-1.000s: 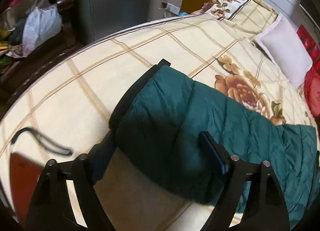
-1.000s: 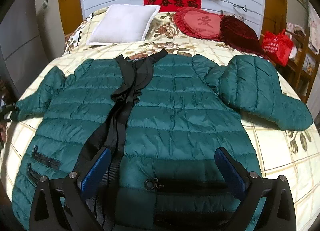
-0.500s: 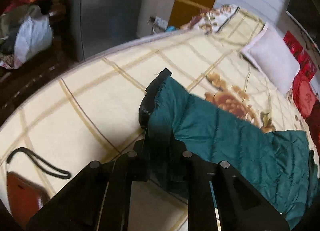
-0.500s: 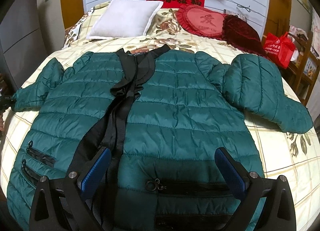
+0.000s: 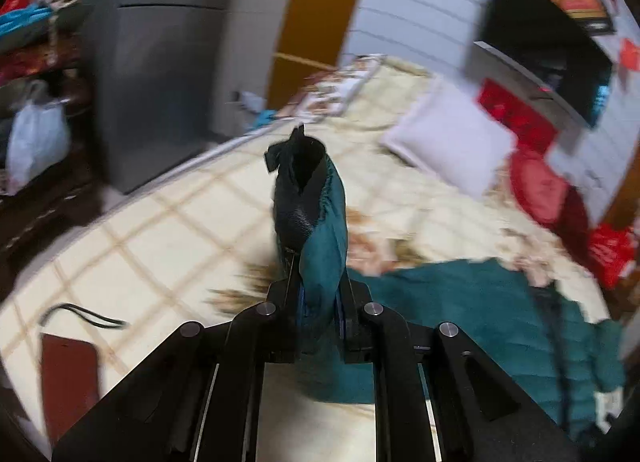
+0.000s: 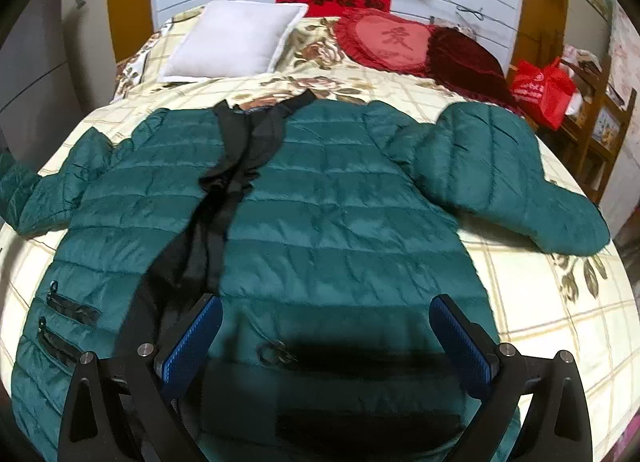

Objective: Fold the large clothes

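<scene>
A dark green puffer jacket (image 6: 340, 214) lies spread face up on the bed, its black front placket (image 6: 212, 230) running down the middle. Its right sleeve (image 6: 508, 178) lies out to the right. My left gripper (image 5: 318, 302) is shut on the left sleeve (image 5: 320, 238) near its black cuff (image 5: 298, 178) and holds it lifted above the bed. The jacket body shows beyond it in the left wrist view (image 5: 480, 302). My right gripper (image 6: 324, 334) is open and empty, hovering over the jacket's lower hem.
The bed (image 6: 560, 302) has a cream checked floral cover. A white pillow (image 6: 232, 38) and red cushions (image 6: 392, 42) lie at its head. A red-brown flat case (image 5: 68, 374) with a black strap (image 5: 84, 316) lies near the bed's left edge. A grey cabinet (image 5: 160, 82) stands beside the bed.
My left gripper has closed on the sleeve end and lifted it off the bed, swinging toward the bed's head. My right gripper has stayed open, drifting slightly over the hem.
</scene>
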The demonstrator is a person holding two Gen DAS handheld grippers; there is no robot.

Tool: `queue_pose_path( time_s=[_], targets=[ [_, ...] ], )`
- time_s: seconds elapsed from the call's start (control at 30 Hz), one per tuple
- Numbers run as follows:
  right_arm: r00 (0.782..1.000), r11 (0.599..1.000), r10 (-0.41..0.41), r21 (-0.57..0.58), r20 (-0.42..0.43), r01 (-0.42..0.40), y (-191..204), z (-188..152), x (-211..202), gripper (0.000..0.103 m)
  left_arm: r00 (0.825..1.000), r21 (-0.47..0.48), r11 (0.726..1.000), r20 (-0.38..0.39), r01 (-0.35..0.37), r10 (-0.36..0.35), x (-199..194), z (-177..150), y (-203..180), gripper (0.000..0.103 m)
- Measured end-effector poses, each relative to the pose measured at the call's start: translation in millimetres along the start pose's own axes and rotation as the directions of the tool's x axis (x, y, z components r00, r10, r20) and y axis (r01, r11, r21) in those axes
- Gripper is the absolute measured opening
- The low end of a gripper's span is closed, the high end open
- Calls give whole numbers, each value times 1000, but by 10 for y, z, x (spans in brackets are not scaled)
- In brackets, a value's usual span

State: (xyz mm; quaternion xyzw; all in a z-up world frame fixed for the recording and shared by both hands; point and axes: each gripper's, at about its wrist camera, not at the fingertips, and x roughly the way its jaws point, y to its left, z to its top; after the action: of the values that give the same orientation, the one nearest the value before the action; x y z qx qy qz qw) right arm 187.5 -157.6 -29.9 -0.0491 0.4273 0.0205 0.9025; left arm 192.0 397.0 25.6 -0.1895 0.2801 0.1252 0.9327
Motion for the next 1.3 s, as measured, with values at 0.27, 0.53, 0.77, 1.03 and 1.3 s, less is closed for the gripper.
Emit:
queue_pose_path(
  time_s=[0.27,0.53,0.77,1.03,1.3],
  targets=[
    [1000,998,-14,54,-5,14,-352,-122,-123,103,965,118,958,-16,263,-263,-263,-75,-1391,10],
    [999,991,-48,124,8,46,-703,-155,-254,103,879,152,866,-103,477,-466,-223,-333,-2807,10],
    [999,979,-42,197,-6,43,-1069,-229,-286,103,828,181,811,-204,556,-522,71,-703,-3750,10],
    [999,969,-46,243,-8,46,-1384,-323,-359,103,755,75,779,-319,623,-573,606,-1186,-4312,10],
    [999,958,-26,283,-29,33,-1550,-364,-314,103,708,12,771,-406,637,-579,992,-1667,-4545,10]
  ],
)
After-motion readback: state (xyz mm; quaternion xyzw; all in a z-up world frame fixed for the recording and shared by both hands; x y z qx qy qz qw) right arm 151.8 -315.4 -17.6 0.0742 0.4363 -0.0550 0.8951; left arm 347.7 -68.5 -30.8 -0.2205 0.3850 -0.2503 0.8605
